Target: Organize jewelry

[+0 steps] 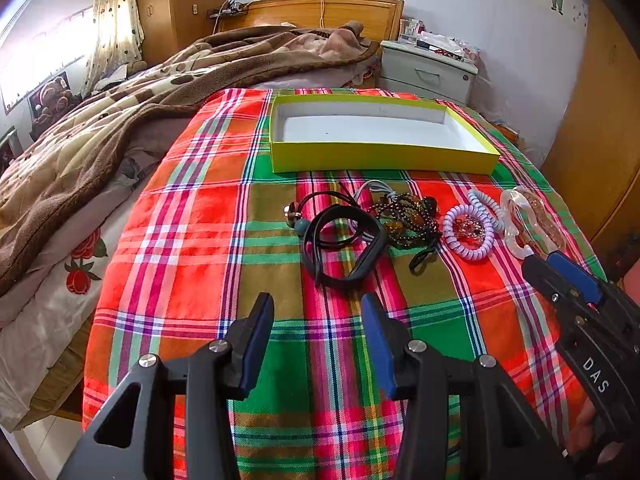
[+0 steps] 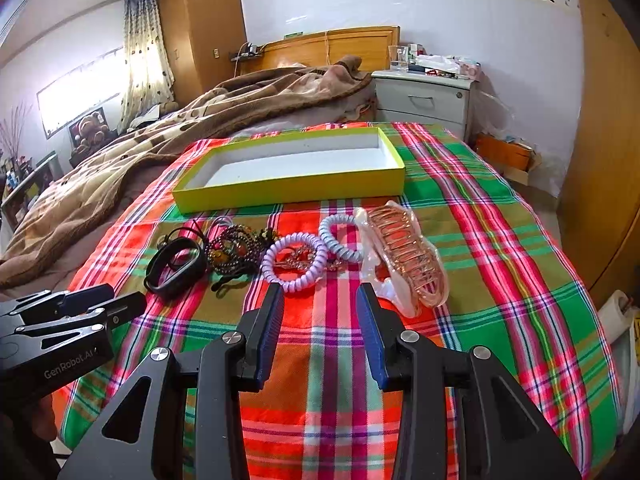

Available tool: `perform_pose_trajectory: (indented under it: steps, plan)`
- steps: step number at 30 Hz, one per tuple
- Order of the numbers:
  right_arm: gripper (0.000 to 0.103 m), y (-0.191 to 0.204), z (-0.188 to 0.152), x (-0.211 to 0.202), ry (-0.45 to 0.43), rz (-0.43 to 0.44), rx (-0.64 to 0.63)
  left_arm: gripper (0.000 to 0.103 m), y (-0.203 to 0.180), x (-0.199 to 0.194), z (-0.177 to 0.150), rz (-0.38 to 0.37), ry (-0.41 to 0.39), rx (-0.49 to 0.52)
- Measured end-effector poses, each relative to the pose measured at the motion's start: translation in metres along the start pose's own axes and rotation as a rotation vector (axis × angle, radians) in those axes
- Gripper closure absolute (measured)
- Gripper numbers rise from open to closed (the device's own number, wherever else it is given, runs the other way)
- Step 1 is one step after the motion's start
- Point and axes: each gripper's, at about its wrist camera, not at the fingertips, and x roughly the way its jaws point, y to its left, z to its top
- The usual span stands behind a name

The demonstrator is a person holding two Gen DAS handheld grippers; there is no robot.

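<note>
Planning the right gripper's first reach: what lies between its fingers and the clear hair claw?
Only bare plaid cloth. In the right wrist view the right gripper is open, and the hair claw lies just ahead, slightly right.

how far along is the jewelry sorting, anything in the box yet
Nothing is done yet: the yellow box is empty. Nothing is in hand either; the left gripper and right gripper are both open above the plaid cloth. Everything is left: the black band, bead bracelets, purple coil ties and pink hair claw lie in a row before the box.
</note>
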Motion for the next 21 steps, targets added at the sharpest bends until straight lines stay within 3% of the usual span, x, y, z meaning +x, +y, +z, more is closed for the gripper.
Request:
perform_pose_trajectory:
  steps: [4,8,15,21]
  plan:
    - [0.065,-0.011,0.003,-0.007,-0.03,0.005,0.01,0.056,0.005,0.003,0.005,-0.029,0.007,-0.01]
    - [0.065,-0.033,0.009,-0.011,-0.043,-0.045,0.048,0.056,0.015,0.007,0.013,-0.101,0.013,-0.047]
    - [0.064,-0.069,0.022,0.002,0.0,-0.104,0.088,0.056,0.023,0.017,0.025,-0.151,0.044,-0.05]
    - [0.06,-0.071,0.03,0.006,0.003,0.099,0.086,0.056,0.029,0.022,0.034,-0.177,0.06,-0.064]
